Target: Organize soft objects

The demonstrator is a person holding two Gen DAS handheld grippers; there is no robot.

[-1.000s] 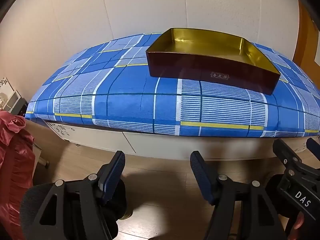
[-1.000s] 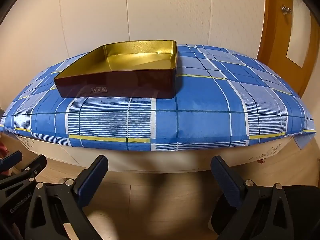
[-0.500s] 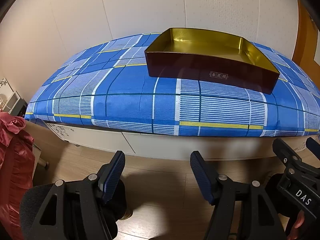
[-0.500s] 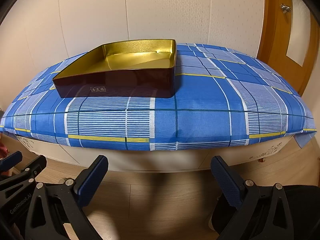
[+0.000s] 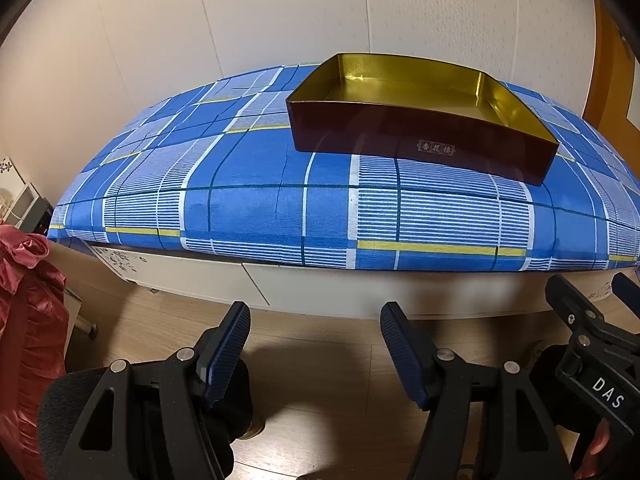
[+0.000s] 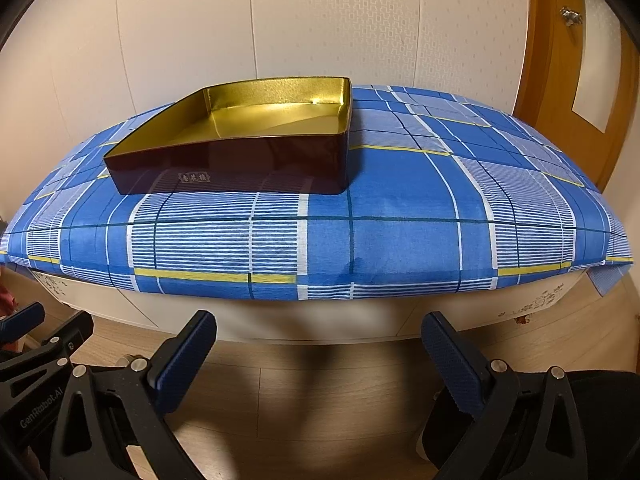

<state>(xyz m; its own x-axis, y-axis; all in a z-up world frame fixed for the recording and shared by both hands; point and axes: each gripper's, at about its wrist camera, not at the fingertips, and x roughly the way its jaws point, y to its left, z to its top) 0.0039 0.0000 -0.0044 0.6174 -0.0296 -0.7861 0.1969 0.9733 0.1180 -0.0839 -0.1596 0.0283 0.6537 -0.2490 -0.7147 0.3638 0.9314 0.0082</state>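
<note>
Grippers: left gripper & right gripper are held wide apart, empty, above floor. Tin box sits empty on plaid cloth; red fabric at far left should be pinched mid-bundle first.

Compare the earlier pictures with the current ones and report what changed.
Nothing visibly changed. The left gripper and right gripper both hang open and empty above the wooden floor, short of the table. The gold-lined box sits empty in the same spot on the blue plaid cloth, and nothing was taken hold of or let go.
</note>
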